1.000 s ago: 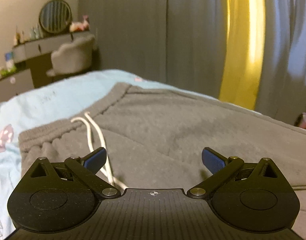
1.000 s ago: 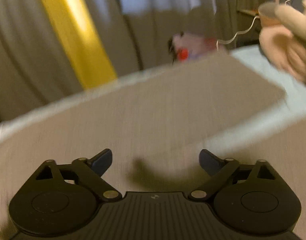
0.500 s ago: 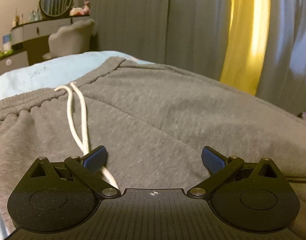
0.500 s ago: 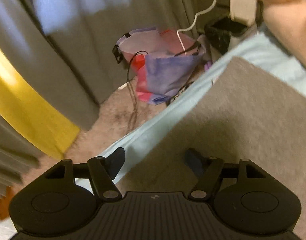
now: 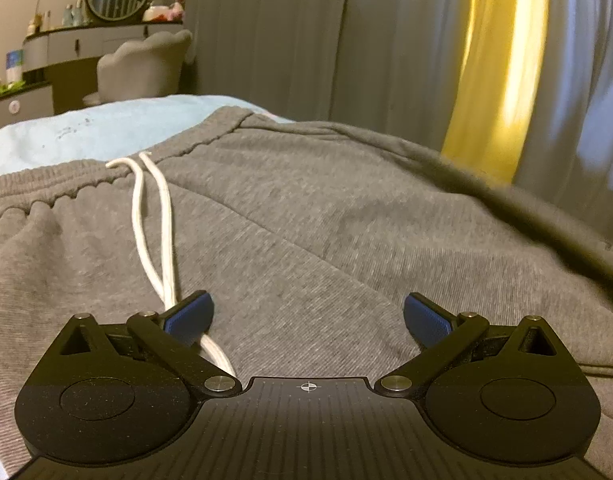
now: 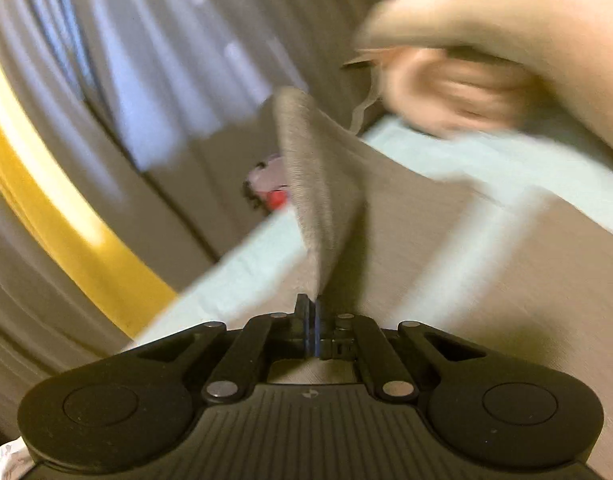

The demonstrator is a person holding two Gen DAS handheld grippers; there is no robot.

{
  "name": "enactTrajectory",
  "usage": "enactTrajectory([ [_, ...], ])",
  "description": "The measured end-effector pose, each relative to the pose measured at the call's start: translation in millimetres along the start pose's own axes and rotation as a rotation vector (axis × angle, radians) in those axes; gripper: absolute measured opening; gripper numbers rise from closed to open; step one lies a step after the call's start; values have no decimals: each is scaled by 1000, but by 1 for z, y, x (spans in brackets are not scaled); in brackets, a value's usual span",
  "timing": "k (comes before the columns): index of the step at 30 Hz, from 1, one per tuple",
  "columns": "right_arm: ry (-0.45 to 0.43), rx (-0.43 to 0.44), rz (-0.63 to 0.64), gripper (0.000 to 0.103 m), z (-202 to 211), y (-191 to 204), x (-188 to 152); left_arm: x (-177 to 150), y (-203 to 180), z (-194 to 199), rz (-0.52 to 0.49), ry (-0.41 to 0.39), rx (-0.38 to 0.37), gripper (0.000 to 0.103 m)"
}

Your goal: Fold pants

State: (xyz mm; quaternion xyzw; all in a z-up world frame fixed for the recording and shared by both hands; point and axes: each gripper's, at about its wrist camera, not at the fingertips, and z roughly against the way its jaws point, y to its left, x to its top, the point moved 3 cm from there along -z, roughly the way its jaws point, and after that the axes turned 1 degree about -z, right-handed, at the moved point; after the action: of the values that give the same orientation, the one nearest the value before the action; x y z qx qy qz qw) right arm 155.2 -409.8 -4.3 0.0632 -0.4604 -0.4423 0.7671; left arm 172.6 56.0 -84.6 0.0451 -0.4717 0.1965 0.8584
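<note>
Right gripper (image 6: 311,312) just closed, pinching a raised fold of grey pants (image 6: 318,204), pale blue bedsheet (image 6: 506,164) beneath

a bed (image 5: 106,128) with a light blue sheet carries the grey pants (image 5: 306,220), spread flat across it, waistband toward the far end. a white drawstring (image 5: 154,232) lies on the fabric. one leg's hem is raised off the sheet.
</note>
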Motion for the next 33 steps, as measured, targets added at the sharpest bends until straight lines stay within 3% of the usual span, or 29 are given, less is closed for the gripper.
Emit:
enactTrajectory([
  [2, -9, -73, -66, 4, 23, -37, -27, 0, 1, 1, 10, -3, -9, 103],
  [4, 14, -125, -107, 8, 21, -55, -25, 0, 5, 2, 32, -7, -28, 103],
  [5, 35, -86, -160, 9, 19, -60, -17, 0, 8, 3, 49, -13, -43, 103],
  [6, 23, -17, -234, 20, 22, -66, -11, 0, 10, 4, 68, -19, -58, 103],
  [7, -5, 23, -300, 39, 23, -71, -5, 1, 13, 4, 85, -20, -70, 103],
  [9, -13, 0, -374, 55, 20, -76, -5, 2, 15, 5, 95, -10, -84, 103],
  [11, 21, 44, -417, 52, 6, -87, -13, 3, 14, 9, 64, 5, -87, 103],
  [14, 26, 118, -474, 37, -7, -100, -21, 14, 11, 15, 40, 61, -116, 103],
  [19, 39, 192, -514, 8, -27, -104, -10, 74, 6, 0, 300, 141, -293, 103],
  [22, 62, 190, -509, 8, -34, -102, -13, 113, -13, -41, 344, 190, -342, 99],
  [25, 77, 197, -505, 8, -36, -100, -10, 140, -35, -84, 320, 240, -321, 73],
  [26, 81, 199, -499, 8, -36, -101, -8, 146, -43, -102, 308, 273, -317, 73],
  [31, 80, 217, -516, 6, -46, -104, -3, 151, -66, -166, 341, 378, -294, 68],
  [33, 68, 223, -508, 5, -46, -104, -4, 146, -71, -182, 363, 430, -296, 59],
])
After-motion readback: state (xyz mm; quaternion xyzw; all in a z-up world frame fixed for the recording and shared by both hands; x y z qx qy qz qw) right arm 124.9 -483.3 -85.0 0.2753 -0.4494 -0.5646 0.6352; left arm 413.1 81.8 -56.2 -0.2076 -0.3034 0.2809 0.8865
